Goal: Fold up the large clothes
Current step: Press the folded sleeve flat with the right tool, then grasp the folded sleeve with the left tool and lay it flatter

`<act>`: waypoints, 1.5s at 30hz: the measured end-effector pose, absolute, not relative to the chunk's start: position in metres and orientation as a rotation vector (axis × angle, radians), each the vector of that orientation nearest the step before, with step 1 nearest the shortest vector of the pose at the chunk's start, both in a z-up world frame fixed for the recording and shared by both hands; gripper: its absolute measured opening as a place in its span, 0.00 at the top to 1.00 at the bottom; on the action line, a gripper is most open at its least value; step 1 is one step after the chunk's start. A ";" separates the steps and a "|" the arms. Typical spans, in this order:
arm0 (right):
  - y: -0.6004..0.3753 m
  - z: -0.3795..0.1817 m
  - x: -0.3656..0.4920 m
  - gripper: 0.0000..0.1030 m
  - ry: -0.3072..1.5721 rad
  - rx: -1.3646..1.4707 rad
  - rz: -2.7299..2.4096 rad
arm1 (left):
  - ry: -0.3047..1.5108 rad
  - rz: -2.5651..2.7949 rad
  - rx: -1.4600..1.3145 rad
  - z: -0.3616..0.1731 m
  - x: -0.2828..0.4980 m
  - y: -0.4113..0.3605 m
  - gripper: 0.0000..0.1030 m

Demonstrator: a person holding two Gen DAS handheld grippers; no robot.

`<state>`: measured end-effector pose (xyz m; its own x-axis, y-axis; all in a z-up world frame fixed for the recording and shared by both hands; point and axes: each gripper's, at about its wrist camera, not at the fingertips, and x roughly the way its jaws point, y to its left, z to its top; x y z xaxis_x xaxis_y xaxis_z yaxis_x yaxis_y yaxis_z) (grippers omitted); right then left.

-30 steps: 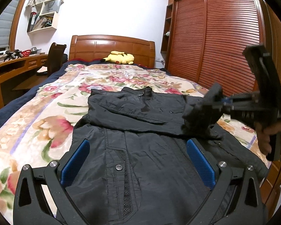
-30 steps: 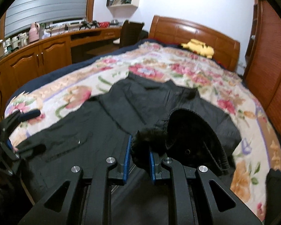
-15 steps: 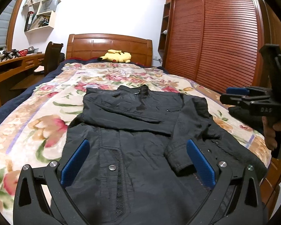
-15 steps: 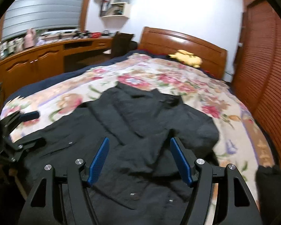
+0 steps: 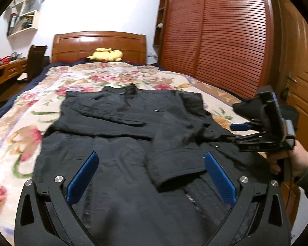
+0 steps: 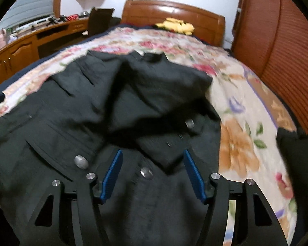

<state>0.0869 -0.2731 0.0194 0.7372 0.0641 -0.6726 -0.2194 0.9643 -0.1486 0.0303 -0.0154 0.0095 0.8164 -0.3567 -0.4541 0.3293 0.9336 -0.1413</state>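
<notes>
We see a big black jacket with silver snap buttons [image 5: 113, 135] lying flat on a bed with a flowery cream cover [image 5: 16, 127]. Its collar points to the far end, near the wooden headboard [image 5: 98, 45], and its hem comes toward us, so its long way runs from near to far. One black sleeve [image 5: 174, 143] is folded in across the chest, with its cuff lying in the middle. Our left gripper with blue pads [image 5: 152, 176] hovers over the near part of the jacket; its jaws are spread wide, with the cuff in the gap between them, and they pinch nothing. Our right gripper with blue pads [image 6: 154, 174] is low over the right front of the jacket, by the snaps. Its jaws are closing a little, but they are apart — cloth lies under them and the pads do not press on it. In the left view we see the hand [image 5: 287, 160] holding that gripper at the right edge of the bed. We think the next fold needs the right edge of the jacket, and the right gripper is the nearer one to it. A yellow soft toy [image 5: 105, 55] sits at the far end. White wall shelves [image 5: 24, 18] hold some small things — we cannot tell what.
</notes>
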 end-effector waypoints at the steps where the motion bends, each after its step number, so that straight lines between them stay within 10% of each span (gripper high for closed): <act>1: -0.275 0.018 0.089 0.41 0.734 -0.216 0.153 | 0.499 -0.382 -0.049 0.009 0.030 -0.021 0.04; 7: -0.277 0.016 0.087 0.41 0.746 -0.158 0.153 | 0.544 -0.441 0.012 0.004 0.035 -0.052 0.22; 29: -0.267 -0.013 0.098 0.41 0.774 -0.100 0.199 | 0.874 -0.486 0.241 -0.045 0.094 -0.128 0.23; 36: -0.276 -0.016 0.096 0.41 0.762 -0.084 0.207 | 0.871 -0.478 0.310 -0.044 0.096 -0.126 0.87; 45: -0.283 -0.017 0.095 0.41 0.761 -0.062 0.227 | 0.647 -0.346 0.084 0.023 0.087 -0.045 0.91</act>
